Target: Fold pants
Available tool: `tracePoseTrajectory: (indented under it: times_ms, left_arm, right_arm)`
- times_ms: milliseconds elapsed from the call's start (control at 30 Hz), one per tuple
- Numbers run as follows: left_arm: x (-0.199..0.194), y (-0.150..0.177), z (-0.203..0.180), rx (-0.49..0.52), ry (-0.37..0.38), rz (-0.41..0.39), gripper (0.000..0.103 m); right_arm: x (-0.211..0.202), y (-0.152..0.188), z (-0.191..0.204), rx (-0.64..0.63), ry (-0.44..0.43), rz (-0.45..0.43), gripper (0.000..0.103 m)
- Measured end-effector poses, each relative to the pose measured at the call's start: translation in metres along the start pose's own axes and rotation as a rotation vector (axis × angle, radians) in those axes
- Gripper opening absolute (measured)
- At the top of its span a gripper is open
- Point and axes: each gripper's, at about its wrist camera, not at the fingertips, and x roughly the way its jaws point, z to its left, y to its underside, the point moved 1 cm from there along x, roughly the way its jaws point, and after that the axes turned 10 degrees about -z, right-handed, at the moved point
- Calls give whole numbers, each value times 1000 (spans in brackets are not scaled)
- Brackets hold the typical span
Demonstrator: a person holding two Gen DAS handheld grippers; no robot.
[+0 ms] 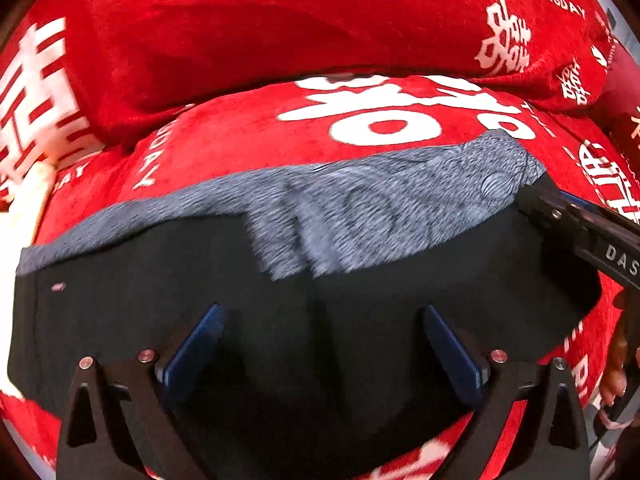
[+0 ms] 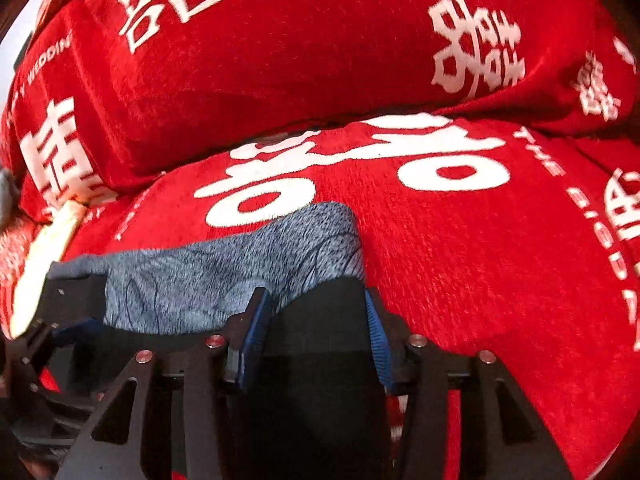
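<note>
The pants [image 1: 280, 312] are black outside with a grey fleece lining [image 1: 360, 208], lying folded on a red blanket. My left gripper [image 1: 320, 332] is open, its blue pads [image 1: 192, 356] spread just above the black cloth. My right gripper shows at the right edge of the left wrist view [image 1: 560, 208], at the pants' right corner. In the right wrist view the right gripper [image 2: 316, 320] has a fold of the black cloth [image 2: 320, 352] between its blue pads [image 2: 252, 340], with the grey lining [image 2: 224, 280] ahead. The left gripper [image 2: 60, 320] shows at the left.
The red blanket [image 1: 240, 136] with white characters covers the surface. A big red pillow or rolled cover [image 1: 280, 20] lies behind. Something cream-coloured [image 1: 24, 216] lies at the left. A hand [image 1: 616, 380] shows at the right edge.
</note>
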Motion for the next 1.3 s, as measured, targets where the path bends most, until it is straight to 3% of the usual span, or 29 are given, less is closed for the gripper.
tracePoseTrajectory:
  times_ms: [133,367,500,667,1000,1300]
  left_arm:
    - [-23,13,19,-30,0,-20,100]
    - [-52,37,49,-97,-27,-28,100]
    - [-58,52,70,-132,-66,-8,100]
    - [-69,71,99,-180,-110,4,100]
    - [-77,105,136,-234,-140,14,100]
    - [-78,117,169,-301,-130,19,100]
  right_arm:
    - [-28,7,6,-5,21,-28,60]
    - [-68,14,32,-33,2,-83,61]
    - [-58,22,73,-63,-150,-22,61]
    - [-27,48,110,-46,-208,93,60]
    - [-57,62,140,-133,-172,101,63]
    - [-60,79,187,-161,-229,163,68]
